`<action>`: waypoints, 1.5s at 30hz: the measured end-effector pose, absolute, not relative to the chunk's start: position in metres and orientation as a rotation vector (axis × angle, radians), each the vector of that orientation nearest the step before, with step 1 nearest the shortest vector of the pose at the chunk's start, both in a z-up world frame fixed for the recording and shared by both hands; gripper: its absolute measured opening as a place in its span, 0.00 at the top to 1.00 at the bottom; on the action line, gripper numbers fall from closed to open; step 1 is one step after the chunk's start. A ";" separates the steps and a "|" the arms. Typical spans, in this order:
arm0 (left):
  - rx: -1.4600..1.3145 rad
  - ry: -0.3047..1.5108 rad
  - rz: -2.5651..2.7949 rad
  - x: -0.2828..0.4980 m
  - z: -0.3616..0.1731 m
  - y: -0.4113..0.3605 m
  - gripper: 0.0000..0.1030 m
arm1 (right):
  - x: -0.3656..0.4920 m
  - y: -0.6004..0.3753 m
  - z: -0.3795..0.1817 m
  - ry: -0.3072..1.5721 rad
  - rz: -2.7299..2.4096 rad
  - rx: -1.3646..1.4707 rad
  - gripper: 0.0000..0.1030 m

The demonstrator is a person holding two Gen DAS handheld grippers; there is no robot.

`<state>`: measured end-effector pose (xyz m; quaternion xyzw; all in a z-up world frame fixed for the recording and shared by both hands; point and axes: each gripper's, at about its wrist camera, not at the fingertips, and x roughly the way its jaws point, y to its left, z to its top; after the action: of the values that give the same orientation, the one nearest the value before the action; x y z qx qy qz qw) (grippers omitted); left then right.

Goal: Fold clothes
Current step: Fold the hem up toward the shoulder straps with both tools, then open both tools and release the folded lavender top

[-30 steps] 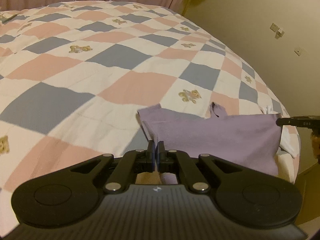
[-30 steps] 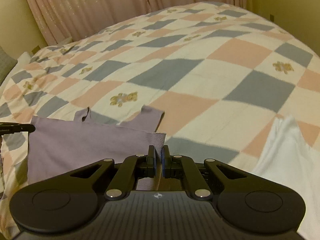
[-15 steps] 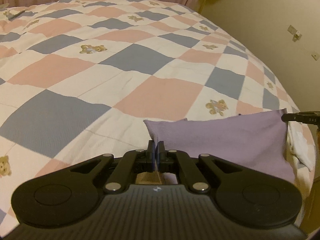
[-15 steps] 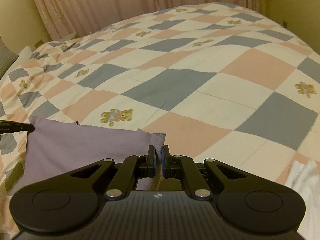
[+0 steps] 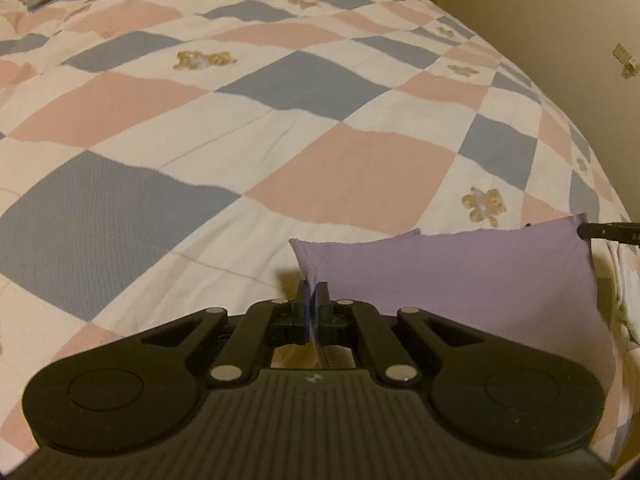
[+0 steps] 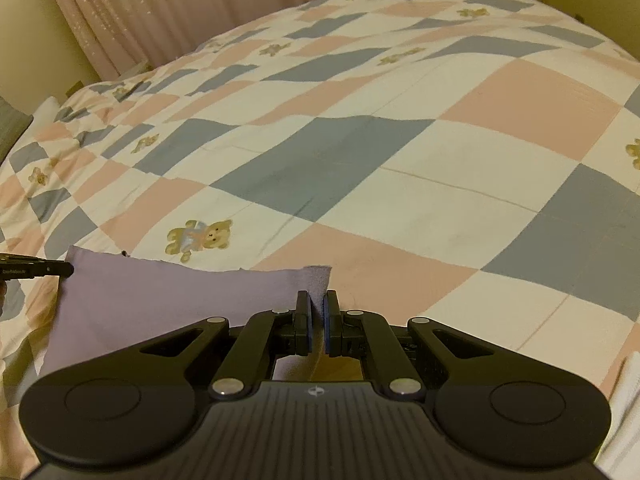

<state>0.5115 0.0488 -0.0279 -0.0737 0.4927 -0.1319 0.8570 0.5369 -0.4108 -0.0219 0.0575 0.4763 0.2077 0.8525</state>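
A lilac garment (image 5: 460,276) hangs stretched between my two grippers above the checked bedspread (image 5: 200,128). My left gripper (image 5: 312,292) is shut on its left corner. My right gripper (image 6: 317,300) is shut on the other corner of the lilac garment (image 6: 160,300), and a bit of cloth sticks up between the pads. In the left wrist view the right gripper's tip (image 5: 608,232) shows at the far right edge of the cloth. The left gripper's tip (image 6: 36,270) shows at the left in the right wrist view. The garment's lower part is hidden behind the gripper bodies.
The bedspread (image 6: 360,152) with teddy-bear patches covers the whole bed ahead. White cloth (image 5: 628,276) lies at the bed's right edge, white fabric (image 6: 624,416) in the right wrist view too. Pink curtains (image 6: 180,4) hang behind the bed, a wall (image 5: 560,20) to the right.
Both grippers have carried the lilac garment forward over the bed. Its straps and neckline, visible a second ago, are now out of sight behind a straight top edge.
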 end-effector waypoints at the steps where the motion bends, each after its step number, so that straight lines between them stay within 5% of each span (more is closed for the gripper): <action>1: -0.153 1.042 -0.275 0.512 -0.030 0.049 1.00 | 0.538 -0.410 -0.025 1.008 0.437 0.122 0.95; 12: -0.138 1.093 -0.222 0.517 -0.056 0.043 0.96 | 0.545 -0.412 -0.051 1.052 0.417 0.149 0.92; 14: -0.137 1.089 -0.193 0.514 -0.051 0.049 0.93 | 0.541 -0.414 -0.046 1.044 0.376 0.135 0.81; 21: -0.050 1.054 -0.217 0.454 -0.001 0.049 0.92 | 0.482 -0.410 0.007 1.024 0.406 0.071 0.81; 25: 0.171 1.019 -0.338 0.391 0.020 0.012 0.84 | 0.416 -0.373 0.023 1.027 0.505 -0.144 0.79; 29: 0.604 0.895 -0.497 0.313 0.011 -0.042 0.63 | 0.345 -0.329 0.021 0.980 0.596 -0.459 0.53; 32: 0.833 0.826 -0.575 0.272 -0.014 -0.064 0.60 | 0.302 -0.303 0.000 0.915 0.645 -0.699 0.53; 38: 1.062 0.770 -0.540 0.256 -0.061 -0.080 0.60 | 0.267 -0.267 -0.043 0.767 0.671 -1.043 0.52; 40: 1.099 0.756 -0.533 0.258 -0.072 -0.080 0.66 | 0.266 -0.259 -0.050 0.729 0.673 -1.098 0.52; 41: 1.108 0.754 -0.531 0.260 -0.075 -0.081 0.78 | 0.266 -0.255 -0.054 0.709 0.674 -1.126 0.52; 43: 1.105 0.763 -0.516 0.268 -0.076 -0.077 0.87 | 0.275 -0.254 -0.056 0.732 0.669 -1.126 0.58; 45: 1.084 0.774 -0.514 0.273 -0.073 -0.072 0.94 | 0.282 -0.258 -0.057 0.763 0.656 -1.116 0.80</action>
<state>0.2728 -0.0720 -0.0733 0.4972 0.3548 -0.2358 0.7559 0.2822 -0.2582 -0.0570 -0.5071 0.3465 0.2980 0.7307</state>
